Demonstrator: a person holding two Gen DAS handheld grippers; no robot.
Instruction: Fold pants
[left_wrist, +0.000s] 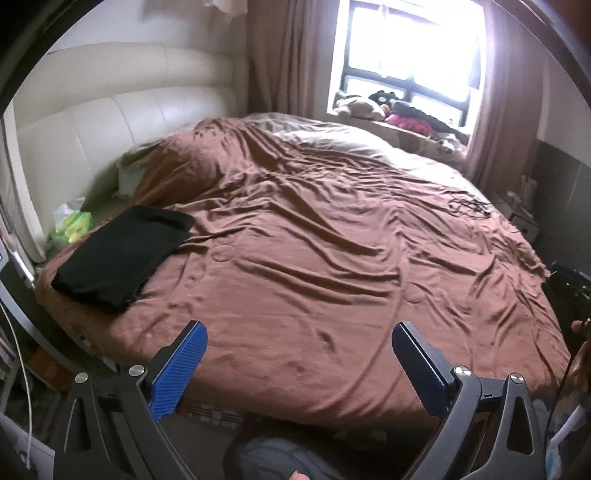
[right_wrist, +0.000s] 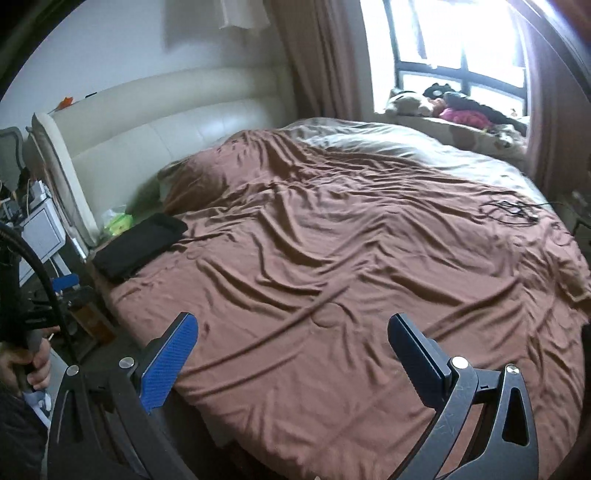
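A folded black garment, the pants (left_wrist: 122, 254), lies flat near the left edge of the brown bedspread (left_wrist: 314, 258), close to the headboard. In the right wrist view the same black pants (right_wrist: 142, 245) lie far left on the bedspread (right_wrist: 351, 277). My left gripper (left_wrist: 299, 332) hovers open over the bed's near edge, nothing between its blue pads. My right gripper (right_wrist: 291, 325) is also open and empty above the near part of the bed, well to the right of the pants. A hand (right_wrist: 26, 365) holds the left gripper's handle at the lower left.
A cream padded headboard (left_wrist: 110, 122) stands at the left. Green packets (left_wrist: 74, 225) sit by the pillow. A black cable (right_wrist: 509, 210) lies tangled on the bed's far right. Soft toys and clothes (left_wrist: 388, 110) fill the window sill. A bedside unit (right_wrist: 40, 229) stands left of the bed.
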